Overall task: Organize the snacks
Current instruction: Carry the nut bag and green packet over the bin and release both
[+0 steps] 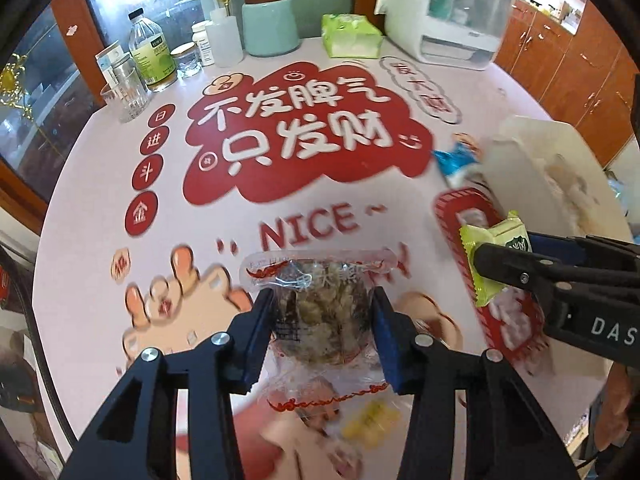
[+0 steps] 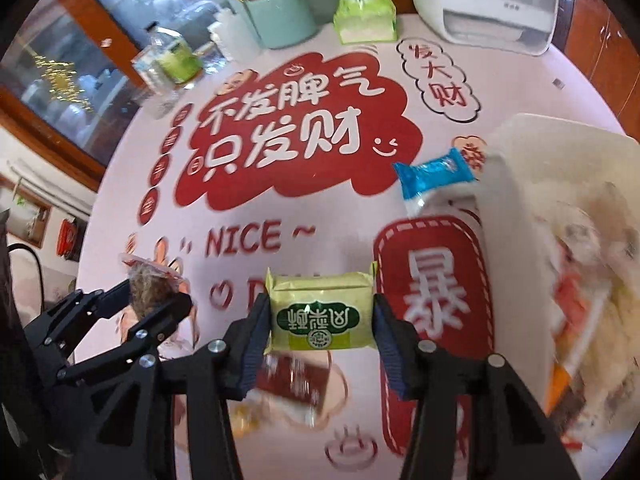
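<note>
The left gripper pinches a clear crinkly snack packet, the right gripper a green one — both above the table, light, slippery, best held mid-body.

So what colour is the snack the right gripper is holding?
The snack packet is yellow-green with a dark green label; the right wrist view shows it best.
</note>
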Available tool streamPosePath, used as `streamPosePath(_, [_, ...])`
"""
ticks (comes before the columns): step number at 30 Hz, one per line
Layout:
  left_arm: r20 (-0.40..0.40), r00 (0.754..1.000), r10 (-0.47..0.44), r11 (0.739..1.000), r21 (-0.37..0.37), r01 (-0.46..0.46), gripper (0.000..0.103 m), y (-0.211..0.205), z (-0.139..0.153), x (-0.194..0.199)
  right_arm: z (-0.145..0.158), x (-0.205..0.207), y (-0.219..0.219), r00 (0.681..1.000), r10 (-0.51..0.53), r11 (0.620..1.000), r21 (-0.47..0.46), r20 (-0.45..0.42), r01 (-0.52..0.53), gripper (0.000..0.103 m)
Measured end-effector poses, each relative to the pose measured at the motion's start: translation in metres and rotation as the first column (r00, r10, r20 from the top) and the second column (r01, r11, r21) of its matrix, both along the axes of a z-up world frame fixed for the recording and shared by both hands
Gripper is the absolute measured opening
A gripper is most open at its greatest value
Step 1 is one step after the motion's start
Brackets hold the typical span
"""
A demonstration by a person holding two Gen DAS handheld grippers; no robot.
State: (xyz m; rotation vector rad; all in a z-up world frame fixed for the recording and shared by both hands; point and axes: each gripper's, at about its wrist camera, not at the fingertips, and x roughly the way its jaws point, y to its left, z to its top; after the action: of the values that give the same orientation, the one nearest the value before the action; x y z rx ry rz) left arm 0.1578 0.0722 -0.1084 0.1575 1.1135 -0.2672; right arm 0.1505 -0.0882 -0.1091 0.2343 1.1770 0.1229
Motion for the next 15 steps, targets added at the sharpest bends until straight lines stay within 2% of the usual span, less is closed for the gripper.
streamPosePath(7, [-0.002, 1.0, -0.02, 1.0, -0.012, 0.02, 0.045, -0.031, 0.023, -0.049, 0.036, -0.059, -0.031, 0.998, 0.013, 1.0, -0.009, 0.067, -0.012, 0.051])
streamPosePath(15, [0.046, 0.996, -0.075, 0.996, -0.033, 0.077, 0.046, -0.098, 0.051, -0.07, 0.072, -0.101, -0.101, 0.986, -0.064, 0.995, -0.069, 0.151, 0.075, 0.051])
